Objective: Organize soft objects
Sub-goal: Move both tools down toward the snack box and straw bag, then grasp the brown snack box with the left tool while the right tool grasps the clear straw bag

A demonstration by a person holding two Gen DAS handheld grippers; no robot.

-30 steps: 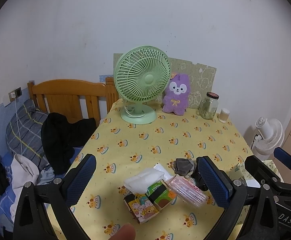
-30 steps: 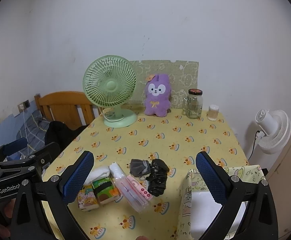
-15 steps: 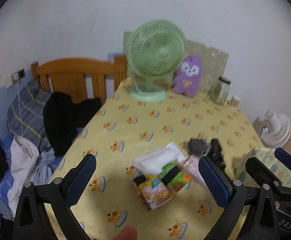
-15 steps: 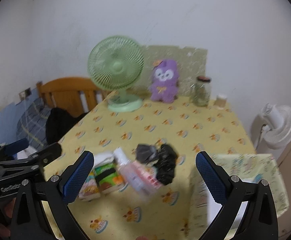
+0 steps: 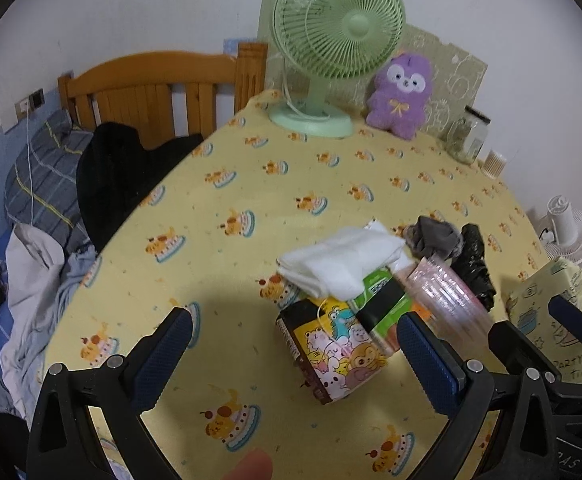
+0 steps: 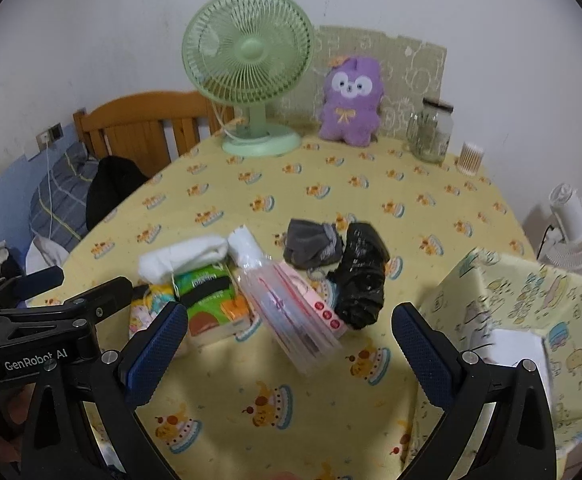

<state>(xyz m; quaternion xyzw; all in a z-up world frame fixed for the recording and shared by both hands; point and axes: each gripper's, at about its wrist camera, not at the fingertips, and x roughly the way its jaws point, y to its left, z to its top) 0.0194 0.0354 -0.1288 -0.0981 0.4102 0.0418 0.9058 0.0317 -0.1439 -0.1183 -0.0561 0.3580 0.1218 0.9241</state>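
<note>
A pile lies on the yellow tablecloth: a white cloth (image 5: 343, 264) over a cartoon tissue pack (image 5: 333, 354) and a green tissue pack (image 5: 383, 300), a pink plastic pack (image 6: 295, 320), a grey sock (image 6: 311, 242) and a black bundle (image 6: 361, 276). A purple plush (image 6: 351, 102) sits at the table's back. My left gripper (image 5: 295, 360) is open above the near side of the pile. My right gripper (image 6: 291, 354) is open over the pink pack. A patterned fabric bin (image 6: 523, 320) stands at the right.
A green desk fan (image 6: 251, 68), a glass jar (image 6: 431, 130) and a cotton-swab tub (image 6: 471, 158) stand along the back. A wooden bed frame (image 5: 159, 88) with clothes lies to the left. A white floor fan (image 6: 579, 232) stands at the right.
Both grippers have tilted down and moved closer to the pile, which now sits larger and lower between the fingers. Both stay open and empty.
</note>
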